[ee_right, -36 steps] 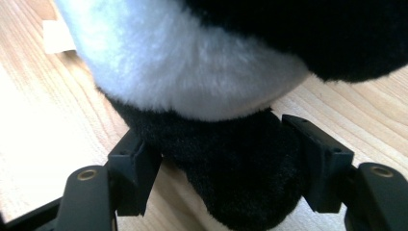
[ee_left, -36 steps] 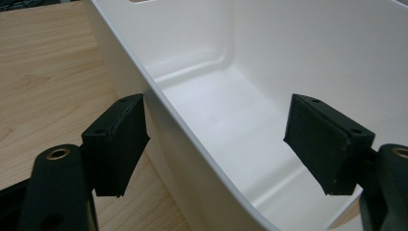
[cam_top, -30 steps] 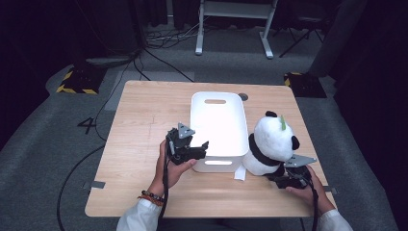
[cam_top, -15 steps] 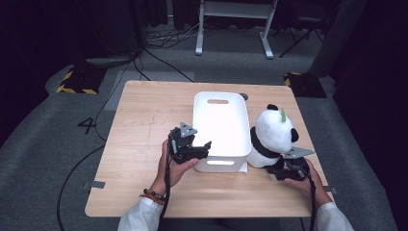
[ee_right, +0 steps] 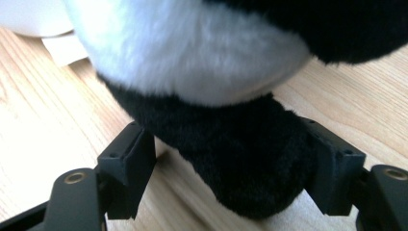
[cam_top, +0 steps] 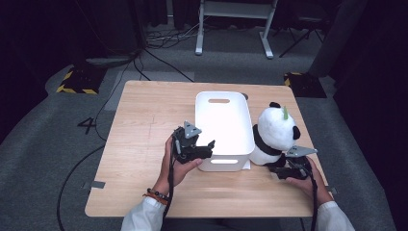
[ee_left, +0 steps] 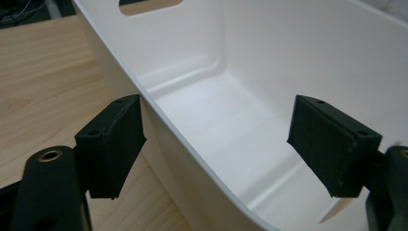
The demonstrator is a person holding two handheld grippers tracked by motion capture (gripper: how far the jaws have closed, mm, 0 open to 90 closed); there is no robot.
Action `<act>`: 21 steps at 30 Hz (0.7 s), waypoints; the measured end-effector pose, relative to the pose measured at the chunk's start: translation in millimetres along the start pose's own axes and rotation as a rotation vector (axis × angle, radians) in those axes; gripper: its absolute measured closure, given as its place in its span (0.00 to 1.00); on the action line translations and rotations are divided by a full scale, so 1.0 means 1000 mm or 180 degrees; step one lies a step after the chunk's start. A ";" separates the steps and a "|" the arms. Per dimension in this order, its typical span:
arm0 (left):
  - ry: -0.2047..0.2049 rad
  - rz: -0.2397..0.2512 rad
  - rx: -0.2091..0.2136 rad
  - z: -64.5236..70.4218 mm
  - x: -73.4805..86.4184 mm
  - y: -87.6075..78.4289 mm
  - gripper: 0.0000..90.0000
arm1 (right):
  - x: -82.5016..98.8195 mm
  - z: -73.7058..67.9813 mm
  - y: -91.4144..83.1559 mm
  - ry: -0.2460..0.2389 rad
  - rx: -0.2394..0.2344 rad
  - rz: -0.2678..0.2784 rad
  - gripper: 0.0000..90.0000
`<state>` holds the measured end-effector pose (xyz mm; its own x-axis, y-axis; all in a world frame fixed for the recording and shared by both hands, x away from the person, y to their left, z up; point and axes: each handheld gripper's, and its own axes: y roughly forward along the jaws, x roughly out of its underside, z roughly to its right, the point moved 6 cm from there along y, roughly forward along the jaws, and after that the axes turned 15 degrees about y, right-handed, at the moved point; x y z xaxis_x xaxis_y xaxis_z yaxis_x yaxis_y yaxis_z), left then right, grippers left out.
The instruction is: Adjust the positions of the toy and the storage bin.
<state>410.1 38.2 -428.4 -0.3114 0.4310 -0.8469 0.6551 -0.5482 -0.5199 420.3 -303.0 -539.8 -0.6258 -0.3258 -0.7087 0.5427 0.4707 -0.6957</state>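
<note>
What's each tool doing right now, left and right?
Left tool: open, jaws straddling the white bin's near wall, not clamped.
Right tool: open around the panda's black leg; grip not yet closed.

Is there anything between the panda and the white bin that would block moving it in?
Nothing visible. The panda sits right beside the white bin, whose inside looks empty. The left gripper straddles the bin's near-left wall.

One desk (cam_top: 144,125) out there, light wood. One white bin (cam_top: 223,127) sitting on it, one handle slot at the far end, one at the near end. One stuffed panda (cam_top: 274,132) beside the bin. Two hand-held grippers: the left hand-held gripper (cam_top: 204,149) and the right hand-held gripper (cam_top: 281,171), one per hand. One beaded bracelet (cam_top: 155,196) on the left wrist.
</note>
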 end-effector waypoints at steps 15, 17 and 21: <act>0.0159 0.0340 -0.0015 -0.019 0.026 -0.048 0.18 | 0.003 -0.002 -0.026 0.0041 -0.0022 0.0153 0.25; 0.0167 0.0328 0.0005 -0.021 0.032 -0.052 0.18 | 0.002 -0.002 -0.027 0.0047 -0.0015 0.0171 0.24; 0.0297 0.0118 -0.0043 -0.022 0.052 -0.051 0.18 | 0.000 -0.003 -0.030 0.0051 -0.0017 0.0212 0.23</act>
<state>375.7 104.6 -443.0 -0.2218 0.4757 -0.8512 0.6744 -0.5556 -0.4863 402.2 -314.8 -518.3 -0.5972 -0.2804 -0.7515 0.5806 0.4952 -0.6463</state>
